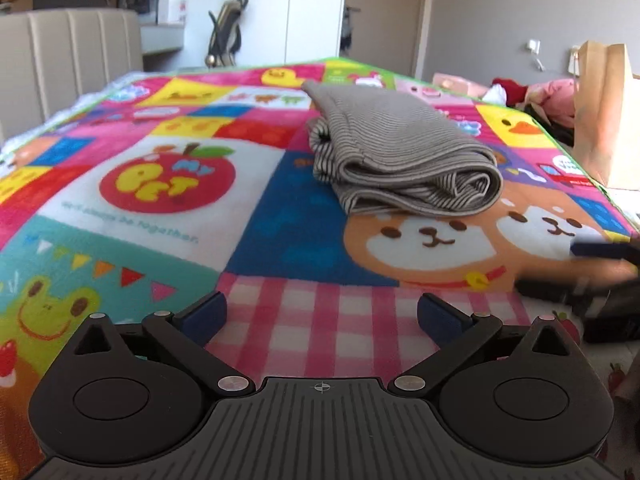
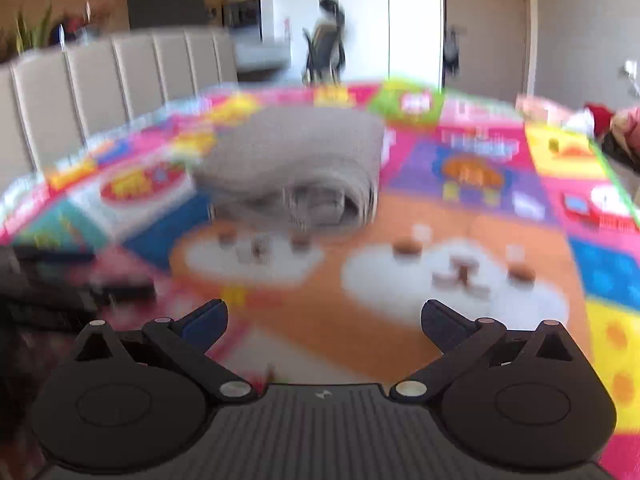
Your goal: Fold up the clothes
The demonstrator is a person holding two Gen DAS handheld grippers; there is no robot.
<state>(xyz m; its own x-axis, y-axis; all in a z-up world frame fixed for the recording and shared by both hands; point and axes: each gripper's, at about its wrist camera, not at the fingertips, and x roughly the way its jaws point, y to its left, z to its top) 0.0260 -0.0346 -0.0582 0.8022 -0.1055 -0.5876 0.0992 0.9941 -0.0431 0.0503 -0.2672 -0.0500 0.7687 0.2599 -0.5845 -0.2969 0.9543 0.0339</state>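
1. The left gripper [image 1: 320, 316] holds its jaws spread wide and empty, low over the pink checked patch of the colourful blanket [image 1: 160, 200].
2. The folded striped garment [image 1: 400, 152] lies ahead of those jaws, slightly to the right, well apart.
3. The right gripper [image 2: 324, 320] is likewise released, grasping nothing.
4. In its blurred view the garment [image 2: 296, 168] sits ahead, slightly left.

The whole right wrist view is smeared by motion blur: the folded garment [image 2: 296, 172] shows no stripes, and the mat [image 2: 460, 208] pictures are unreadable. In the left wrist view, the right gripper [image 1: 592, 272] is a dark blur cut off by the right edge, its jaws unclear. The paper bag [image 1: 604, 112] is also cropped there.
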